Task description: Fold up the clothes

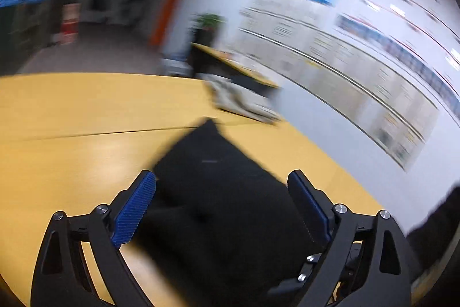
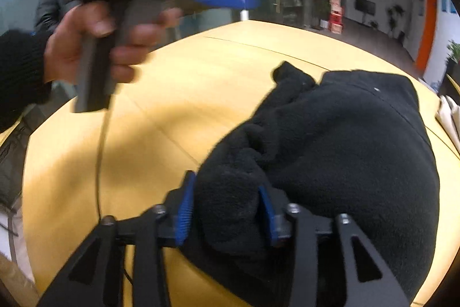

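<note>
Fleece [image 2: 345, 140], black and bunched, lies on the yellow desk [image 2: 161, 117] with one gripper pinching it.

The right gripper [image 2: 227, 209] has its blue fingers [image 2: 184, 209] pressed into a thick fold at the garment's near edge, the rest heaped beyond them. The left gripper [image 1: 221, 209] hangs above the cloth with fingers [image 1: 135, 212] spread wide, dark fabric [image 1: 218, 192] showing between and beneath them without touching. A hand [image 2: 95, 45] grips that left tool's handle. A pale folded pile [image 1: 244, 102] sits further along the desk.

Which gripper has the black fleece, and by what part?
Right gripper pinches a bunched fold at the black fleece's near edge. Left gripper is open, holding nothing.
</note>
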{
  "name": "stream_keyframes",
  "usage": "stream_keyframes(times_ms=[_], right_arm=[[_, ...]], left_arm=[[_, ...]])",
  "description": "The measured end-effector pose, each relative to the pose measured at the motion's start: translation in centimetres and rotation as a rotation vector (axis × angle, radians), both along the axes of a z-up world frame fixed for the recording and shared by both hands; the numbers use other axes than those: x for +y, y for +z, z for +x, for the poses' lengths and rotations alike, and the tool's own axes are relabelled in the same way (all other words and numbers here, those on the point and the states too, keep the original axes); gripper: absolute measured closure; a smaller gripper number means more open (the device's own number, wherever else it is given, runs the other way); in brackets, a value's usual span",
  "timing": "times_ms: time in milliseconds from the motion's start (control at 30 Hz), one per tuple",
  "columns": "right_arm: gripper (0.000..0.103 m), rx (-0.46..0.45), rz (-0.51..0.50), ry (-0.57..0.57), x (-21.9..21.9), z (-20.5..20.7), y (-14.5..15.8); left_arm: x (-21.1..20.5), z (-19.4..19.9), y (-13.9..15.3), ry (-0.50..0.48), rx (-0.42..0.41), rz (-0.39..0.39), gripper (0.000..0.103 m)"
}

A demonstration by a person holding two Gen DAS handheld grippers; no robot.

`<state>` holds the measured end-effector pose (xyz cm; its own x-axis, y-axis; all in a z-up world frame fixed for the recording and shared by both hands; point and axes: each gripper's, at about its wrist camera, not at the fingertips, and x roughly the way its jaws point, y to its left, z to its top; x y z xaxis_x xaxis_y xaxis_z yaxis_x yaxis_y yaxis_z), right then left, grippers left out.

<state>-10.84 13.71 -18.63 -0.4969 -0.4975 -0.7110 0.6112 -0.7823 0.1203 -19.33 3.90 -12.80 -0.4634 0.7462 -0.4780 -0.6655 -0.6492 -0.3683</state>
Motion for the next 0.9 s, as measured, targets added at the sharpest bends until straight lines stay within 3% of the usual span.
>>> stream_keyframes(times_ms=[100,167,267,400,467,567,633,833,900], right_arm=[[0.036,-0.024,-0.053,0.031,1.8,1.9,1.2],[0.035,-0.067,-0.093,0.051,4.2,3.8,2.5],[0.035,-0.079,-0.086,0.017,9.1,4.9,4.7],[0.023,-0.05,-0.114,-0.127,15.0,-1.5,5.4],[0.023,-0.058,-0.062,-0.137,15.7,-5.2,3.2],[0.014,-0.141,-0.092,-0.125,15.6,-8.3,-0.5],[0.013,-0.131,-0.094,-0.123,14.8,-8.2,-1.0],[0.013,-0.215,-0.22,-0.248,16.7,-6.9,0.1],[0.011,-0.248,-0.265,-0.292,17.5,-6.5,0.5]], left_arm=[[4.2,-1.5,-5.3,-0.071,-0.105,-0.12,0.009],[4.1,-1.3,-7.3,-0.066,-0.111,-0.121,0.008],[3.2,-1.1,-8.1,-0.054,-0.11,-0.11,0.007],[3.0,-0.8,-8.2,-0.065,-0.085,-0.151,0.007],[2.7,-0.6,-7.8,-0.048,-0.092,-0.179,0.007],[1.6,0.6,-6.4,0.012,-0.106,-0.234,0.012],[0.4,1.4,-4.5,0.053,-0.117,-0.186,0.014],[-5.7,6.1,-3.5,0.235,-0.314,-0.045,0.005],[-6.7,7.1,-5.3,0.284,-0.418,-0.018,0.006]])
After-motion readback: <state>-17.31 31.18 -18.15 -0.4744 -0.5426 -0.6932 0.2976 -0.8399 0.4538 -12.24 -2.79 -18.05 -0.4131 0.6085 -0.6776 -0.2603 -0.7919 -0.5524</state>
